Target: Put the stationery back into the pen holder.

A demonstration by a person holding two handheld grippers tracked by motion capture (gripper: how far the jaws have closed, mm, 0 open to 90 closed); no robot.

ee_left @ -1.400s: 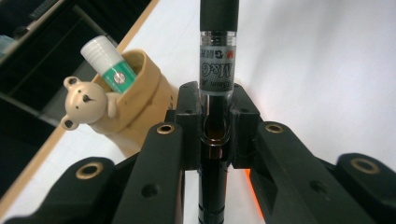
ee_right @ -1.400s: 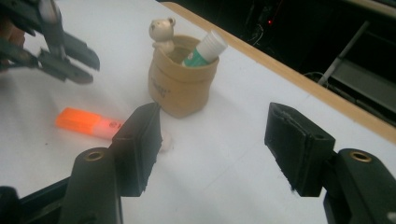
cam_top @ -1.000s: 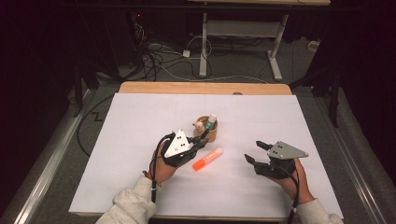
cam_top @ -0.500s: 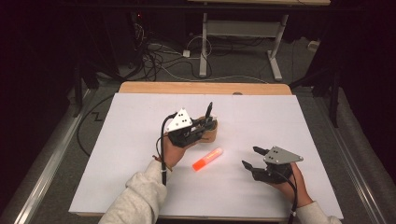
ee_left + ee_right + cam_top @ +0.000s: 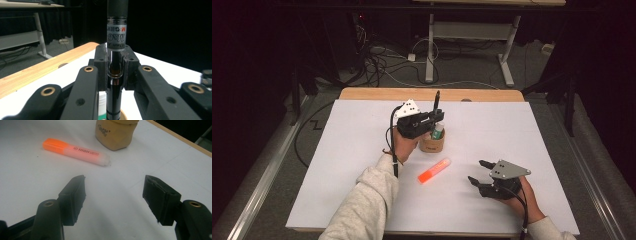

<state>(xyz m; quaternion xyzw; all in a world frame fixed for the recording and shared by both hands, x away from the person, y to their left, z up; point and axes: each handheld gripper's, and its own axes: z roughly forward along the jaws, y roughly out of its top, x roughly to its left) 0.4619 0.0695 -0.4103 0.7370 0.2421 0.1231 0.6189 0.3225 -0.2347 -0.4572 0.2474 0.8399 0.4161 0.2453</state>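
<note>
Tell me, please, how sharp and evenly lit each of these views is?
High view: the white table cover is bright, the surroundings nearly black. Left gripper view: the pen label is legible, the background soft. Right gripper view: the orange highlighter is sharp, with faint shadows under it.

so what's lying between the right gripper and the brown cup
The orange highlighter lies on the white sheet between the right gripper and the brown cup, touching neither; the high view shows it.

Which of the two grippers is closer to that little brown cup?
The left. The left gripper hangs right over the brown cup, shut on a black pen. The right gripper is farther off, open, nearer the person, beyond the orange highlighter.
</note>
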